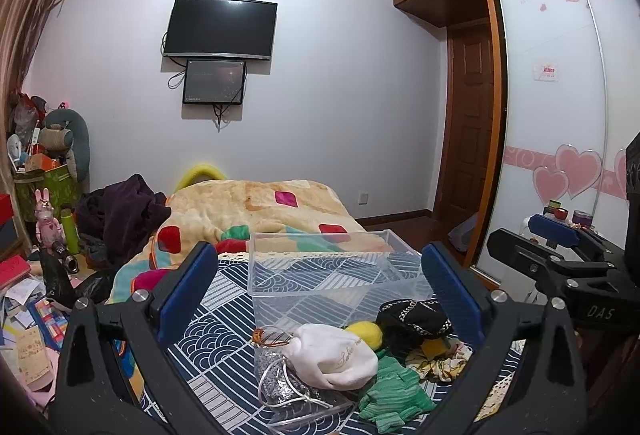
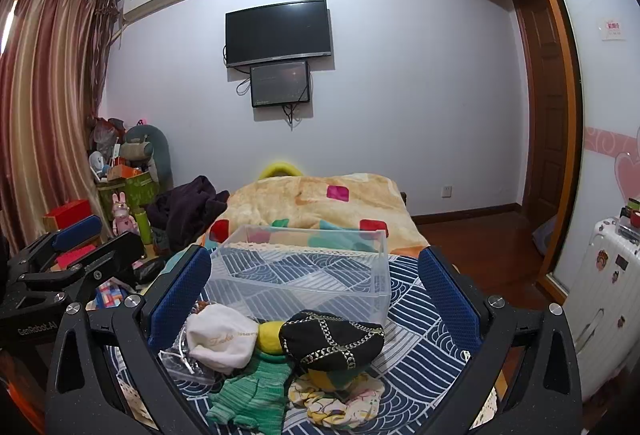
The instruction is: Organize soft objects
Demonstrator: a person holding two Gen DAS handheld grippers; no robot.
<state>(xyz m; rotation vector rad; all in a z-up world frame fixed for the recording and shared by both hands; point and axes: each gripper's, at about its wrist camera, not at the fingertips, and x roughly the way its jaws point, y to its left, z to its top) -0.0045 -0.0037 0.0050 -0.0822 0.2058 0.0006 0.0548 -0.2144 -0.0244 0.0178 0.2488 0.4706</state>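
Note:
A clear plastic box point(image 1: 320, 267) point(image 2: 304, 271) stands empty on the blue patterned cloth. In front of it lies a pile of soft things: a white pouch point(image 1: 340, 355) point(image 2: 220, 339), a yellow ball point(image 1: 366, 333) point(image 2: 270, 337), a black pouch with chain trim point(image 1: 414, 319) point(image 2: 332, 341), a green knit piece point(image 1: 394, 391) point(image 2: 256, 391), a floral scrunchie point(image 1: 440, 357) point(image 2: 340, 401) and a silver glitter bag point(image 1: 280, 379). My left gripper point(image 1: 320, 299) is open above the pile. My right gripper point(image 2: 316, 295) is open above it too. Both are empty.
A folded beige blanket point(image 1: 256, 207) point(image 2: 316, 199) lies behind the box. Dark clothes point(image 1: 120, 215) and clutter sit at the left. A wardrobe point(image 1: 560, 95) and a white suitcase point(image 2: 600, 295) stand at the right.

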